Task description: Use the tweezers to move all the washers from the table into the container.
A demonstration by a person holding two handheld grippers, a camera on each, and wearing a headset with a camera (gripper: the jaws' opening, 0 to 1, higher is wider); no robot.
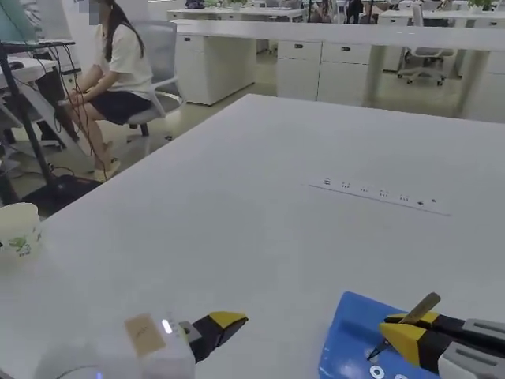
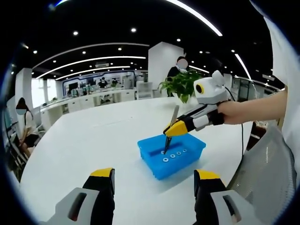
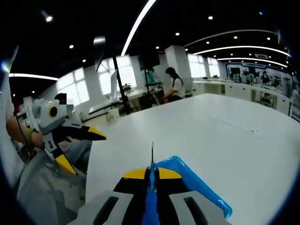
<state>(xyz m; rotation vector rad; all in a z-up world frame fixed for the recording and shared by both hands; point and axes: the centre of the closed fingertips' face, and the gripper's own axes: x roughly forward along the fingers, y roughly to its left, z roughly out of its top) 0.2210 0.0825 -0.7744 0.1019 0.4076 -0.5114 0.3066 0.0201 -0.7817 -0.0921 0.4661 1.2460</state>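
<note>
A paper cup (image 1: 17, 229) stands at the left edge of the white bench (image 1: 237, 213). The left tongs (image 2: 154, 174) are held over bare bench, their yellow-tipped jaws spread wide with nothing between them. Right of them the container (image 2: 190, 157), a shallow blue rectangular tray, sits flat on the bench near the person's side. On its floor lie the washers (image 2: 172, 156): four small silver rings with dark holes, in a loose row, each apart from the next. The right tongs (image 2: 171, 130) are pressed together on the tweezers (image 2: 173, 115), pinching them partway along. The tweezers are slim, metallic and tilted. Their upper end sticks up past the jaws, and the dark pointed tip is down inside the container, close to the end washer of the row. I cannot tell whether the tip touches it.
</note>
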